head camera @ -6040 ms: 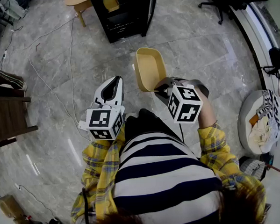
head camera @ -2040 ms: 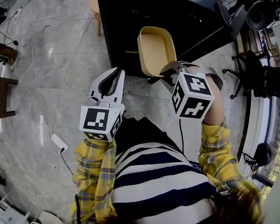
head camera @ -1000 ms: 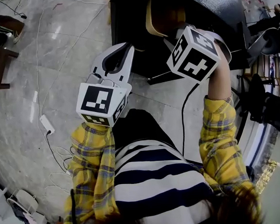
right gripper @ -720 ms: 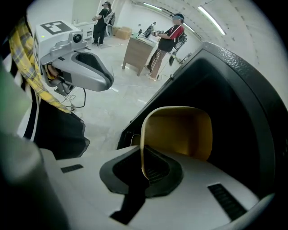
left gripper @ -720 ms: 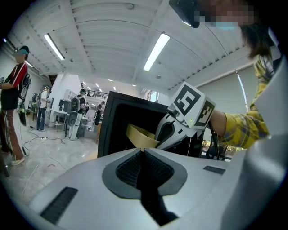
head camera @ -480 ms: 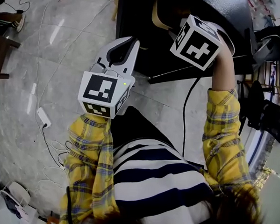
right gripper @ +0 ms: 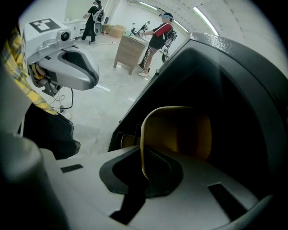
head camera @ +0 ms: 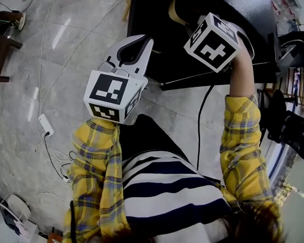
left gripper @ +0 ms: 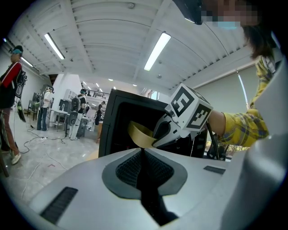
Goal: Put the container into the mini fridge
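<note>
Clamping the rim of the yellow container [right gripper: 177, 130], the right gripper [right gripper: 143, 164] holds it seemingly just inside the dark mini fridge [right gripper: 234, 76]; the left gripper [left gripper: 143, 155] hangs outside, jaws together, empty.

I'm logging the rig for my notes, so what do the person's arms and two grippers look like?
Both the left gripper and right gripper have smooth light-grey shells with black ribbed pads. Each carries a white cube printed with black square markers. A black cable runs from the right one. The sleeves are yellow plaid, over a black-and-white striped top.
</note>
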{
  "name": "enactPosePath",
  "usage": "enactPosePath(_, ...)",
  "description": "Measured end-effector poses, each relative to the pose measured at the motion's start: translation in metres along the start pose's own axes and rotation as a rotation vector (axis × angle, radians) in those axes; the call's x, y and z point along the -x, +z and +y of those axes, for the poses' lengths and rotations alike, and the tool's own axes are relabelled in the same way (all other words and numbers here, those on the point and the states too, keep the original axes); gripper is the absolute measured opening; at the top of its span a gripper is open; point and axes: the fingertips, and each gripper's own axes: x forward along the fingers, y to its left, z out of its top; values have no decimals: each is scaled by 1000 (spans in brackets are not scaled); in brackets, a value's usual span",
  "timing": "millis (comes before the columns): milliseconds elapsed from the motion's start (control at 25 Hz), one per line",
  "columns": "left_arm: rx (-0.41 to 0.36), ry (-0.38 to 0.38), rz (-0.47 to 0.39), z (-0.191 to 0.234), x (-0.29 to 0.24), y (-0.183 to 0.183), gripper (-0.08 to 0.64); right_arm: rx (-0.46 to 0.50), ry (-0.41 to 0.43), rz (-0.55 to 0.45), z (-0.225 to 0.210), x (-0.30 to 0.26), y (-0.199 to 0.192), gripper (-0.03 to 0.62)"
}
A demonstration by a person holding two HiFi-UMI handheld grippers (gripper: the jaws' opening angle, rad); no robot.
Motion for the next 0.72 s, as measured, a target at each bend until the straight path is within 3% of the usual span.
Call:
enactPosePath(200,1,0,-3,2,-3,1,30,-25,-70,-6,-10,-4,-2,32)
enactPosePath(720,17,-5,-13,8,-12,4,31,-33,-103,-8,-21,-10,-1,32)
